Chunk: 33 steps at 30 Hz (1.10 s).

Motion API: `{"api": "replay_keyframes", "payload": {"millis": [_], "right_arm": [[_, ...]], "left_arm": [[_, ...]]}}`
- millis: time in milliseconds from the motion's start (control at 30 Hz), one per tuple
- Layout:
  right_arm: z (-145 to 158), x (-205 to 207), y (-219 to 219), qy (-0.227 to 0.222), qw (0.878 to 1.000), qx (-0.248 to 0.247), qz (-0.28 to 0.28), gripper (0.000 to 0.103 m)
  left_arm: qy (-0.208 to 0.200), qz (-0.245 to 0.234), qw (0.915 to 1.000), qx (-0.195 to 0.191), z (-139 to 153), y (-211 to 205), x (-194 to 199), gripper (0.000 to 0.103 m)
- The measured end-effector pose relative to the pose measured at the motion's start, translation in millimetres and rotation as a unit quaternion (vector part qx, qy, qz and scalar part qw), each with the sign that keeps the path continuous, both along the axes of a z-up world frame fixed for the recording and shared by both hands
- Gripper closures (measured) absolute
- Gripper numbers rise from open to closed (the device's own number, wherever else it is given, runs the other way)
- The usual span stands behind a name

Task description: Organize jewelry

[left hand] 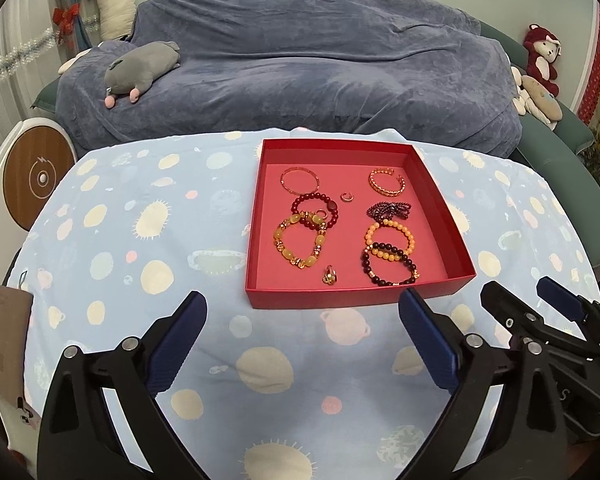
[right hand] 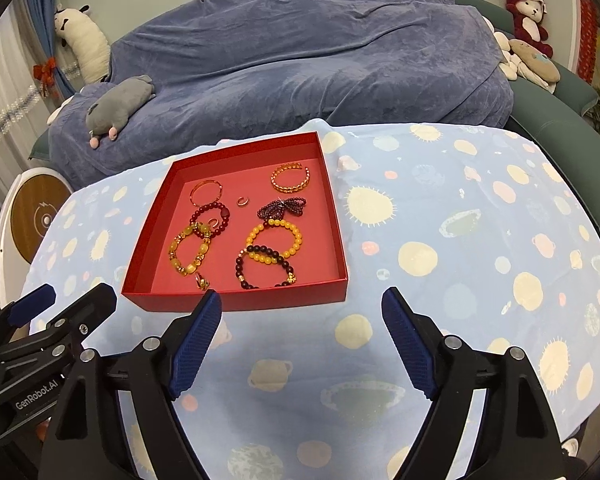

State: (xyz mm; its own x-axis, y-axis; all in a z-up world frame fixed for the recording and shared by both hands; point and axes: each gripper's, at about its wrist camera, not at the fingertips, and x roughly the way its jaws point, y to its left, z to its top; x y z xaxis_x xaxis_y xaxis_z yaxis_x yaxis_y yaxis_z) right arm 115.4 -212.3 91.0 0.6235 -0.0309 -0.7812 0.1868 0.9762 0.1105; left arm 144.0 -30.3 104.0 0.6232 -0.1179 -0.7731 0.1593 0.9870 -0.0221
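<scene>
On the table (left hand: 112,240), under a pale blue cloth printed with planets, a shallow red box (left hand: 440,204) sits toward the far edge, and all the jewelry in view lies inside it. In the box's left half are a thin gold bangle (left hand: 300,181), a dark red bead bracelet (left hand: 315,212) and a chunky amber bracelet (left hand: 300,245) that overlaps it. In the right half are an open gold cuff (left hand: 386,181), a bunched purple bead strand (left hand: 389,210), an orange bead bracelet (left hand: 390,239) and a dark bead bracelet (left hand: 389,270) overlapping it. A small ring (left hand: 347,197) lies between the halves, and a gold ring (left hand: 329,275) rests by the box's near wall; a third small ring seems to sit inside the red bracelet, though it is too small to be sure.

Both tongs hang over bare cloth on the near side of the box, side by side and tilted down toward it. The left tongs (left hand: 302,326) are spread wide with nothing between the pads; the right tongs (right hand: 302,320) are likewise spread and empty.

The box lies straight ahead of both, just beyond the fingertips. The left tongs face the gold ring and the amber bracelet, so they look nearer to the left pieces. In the right wrist view the box sits ahead and to the left, so the right tongs are nearest its near right corner and the dark bead bracelet. With every piece in the box, the sorting looks close to finished.
</scene>
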Motion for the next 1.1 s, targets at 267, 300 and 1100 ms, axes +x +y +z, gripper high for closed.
{"api": "replay_keyframes", "payload": {"millis": [267,300,1100], "right_arm": [[-3.2,-14.2,3.2,0.0,1.0,-0.004,-0.001,0.016],[-3.2,-15.4,3.3,0.001,1.0,-0.005,-0.002,0.014],[-8.2,-33.1,14.1,0.002,1.0,-0.022,-0.001,0.007]], "left_arm": [[0.009,0.021,0.9997,-0.002,-7.8,12.0,-12.4,0.008],[0.01,0.026,0.9996,-0.003,-9.2,14.1,-13.2,0.008],[0.014,0.055,0.9982,0.022,-22.5,26.2,-25.4,0.008]]}}
